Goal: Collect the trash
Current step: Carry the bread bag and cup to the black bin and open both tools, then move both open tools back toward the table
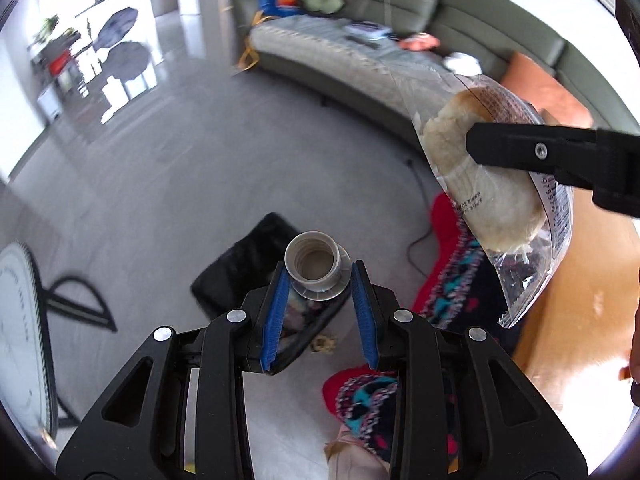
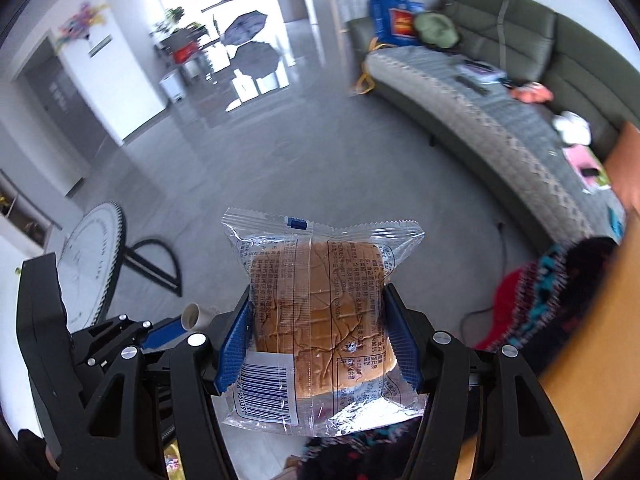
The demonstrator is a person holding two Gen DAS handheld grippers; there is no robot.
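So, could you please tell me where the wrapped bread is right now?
The wrapped bread sits clamped between the right gripper fingers, centre of the right wrist view, above the grey floor; the left wrist view shows it at right.

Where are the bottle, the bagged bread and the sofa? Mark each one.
bottle [image 1: 313, 266]: left wrist view, on the open mouth of its neck, between the blue pads.
bagged bread [image 2: 320, 312]: right wrist view, on the bun's crust behind the clear wrapper.
sofa [image 2: 500, 28]: right wrist view, on the green backrest.
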